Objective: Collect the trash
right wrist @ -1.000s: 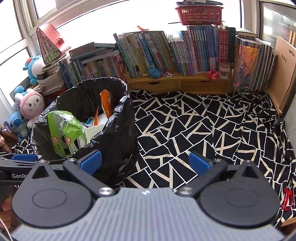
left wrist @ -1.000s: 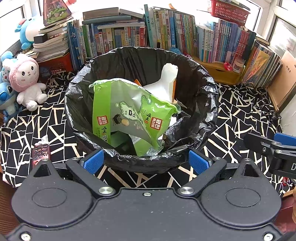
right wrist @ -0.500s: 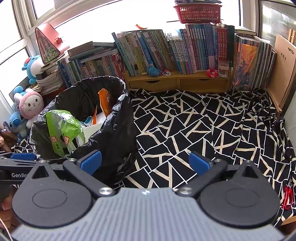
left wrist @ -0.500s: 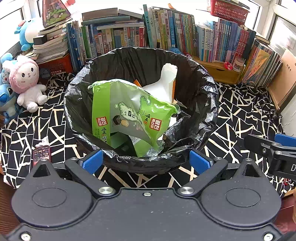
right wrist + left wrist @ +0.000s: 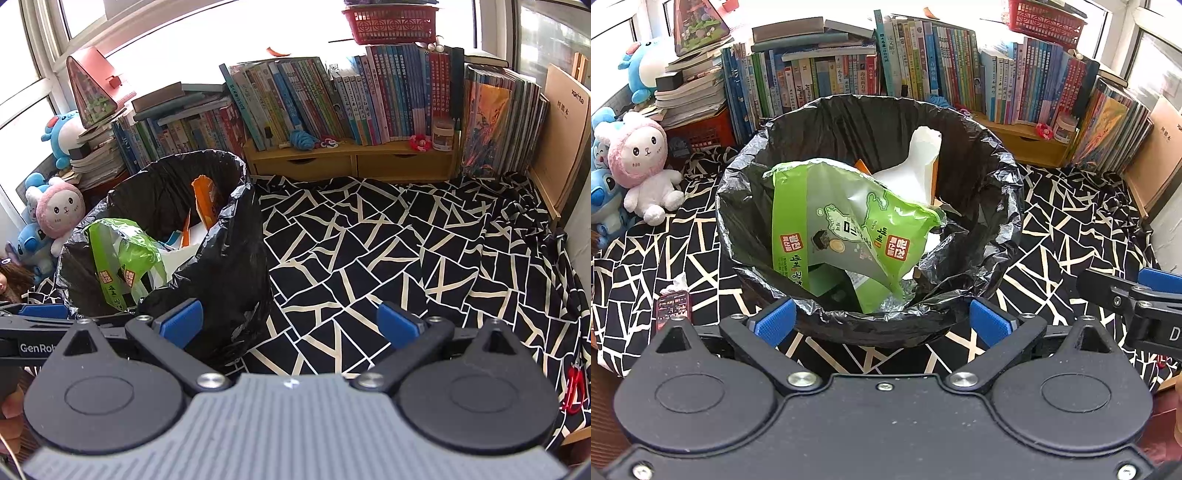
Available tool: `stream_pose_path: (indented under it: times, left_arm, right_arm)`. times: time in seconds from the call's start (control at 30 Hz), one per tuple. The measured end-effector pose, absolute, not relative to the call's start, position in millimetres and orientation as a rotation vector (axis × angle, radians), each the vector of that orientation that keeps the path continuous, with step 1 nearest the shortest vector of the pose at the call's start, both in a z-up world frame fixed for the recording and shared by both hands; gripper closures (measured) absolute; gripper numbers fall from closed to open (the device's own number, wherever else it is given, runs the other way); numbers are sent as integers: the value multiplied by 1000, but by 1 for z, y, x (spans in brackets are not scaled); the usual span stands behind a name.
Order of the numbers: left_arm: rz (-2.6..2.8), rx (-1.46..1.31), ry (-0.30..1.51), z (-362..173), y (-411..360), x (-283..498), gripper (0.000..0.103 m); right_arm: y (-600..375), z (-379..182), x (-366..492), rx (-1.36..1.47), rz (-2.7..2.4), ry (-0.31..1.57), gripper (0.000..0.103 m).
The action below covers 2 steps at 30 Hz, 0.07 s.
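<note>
A bin lined with a black bag [image 5: 997,173] [image 5: 236,266] stands on the black-and-white patterned cloth. Inside it lie a green snack wrapper [image 5: 834,221] [image 5: 118,254], a white crumpled bag [image 5: 916,162] and an orange packet [image 5: 205,201]. My left gripper [image 5: 882,323] is open just before the bin's near rim, with nothing between its blue pads. My right gripper [image 5: 290,323] is open too, empty, to the right of the bin over the cloth. Its tip shows at the right edge of the left wrist view, as the right gripper [image 5: 1134,295].
Rows of books [image 5: 351,99] on a low wooden shelf [image 5: 351,160] line the back. Plush toys [image 5: 642,166] sit at the left. A small red packet with a tissue [image 5: 673,306] lies left of the bin. Patterned cloth [image 5: 424,258] spreads to the right; red scissors [image 5: 572,391] lie at its right edge.
Both grippers have drifted slightly, so the bin sits a little higher in the right wrist view. Nothing was taken hold of or let go.
</note>
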State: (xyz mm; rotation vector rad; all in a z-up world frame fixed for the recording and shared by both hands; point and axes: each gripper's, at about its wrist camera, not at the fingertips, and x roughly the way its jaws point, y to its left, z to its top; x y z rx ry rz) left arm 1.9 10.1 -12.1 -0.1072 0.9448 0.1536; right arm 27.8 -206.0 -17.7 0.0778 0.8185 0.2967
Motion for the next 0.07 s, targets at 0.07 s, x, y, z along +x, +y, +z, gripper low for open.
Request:
stream_pose_path:
  times: [0.07]
  left_arm:
    - [148,-103,943,-12,8,2,3]
  right_arm:
    - [-206,-18,28,77,297,819,0]
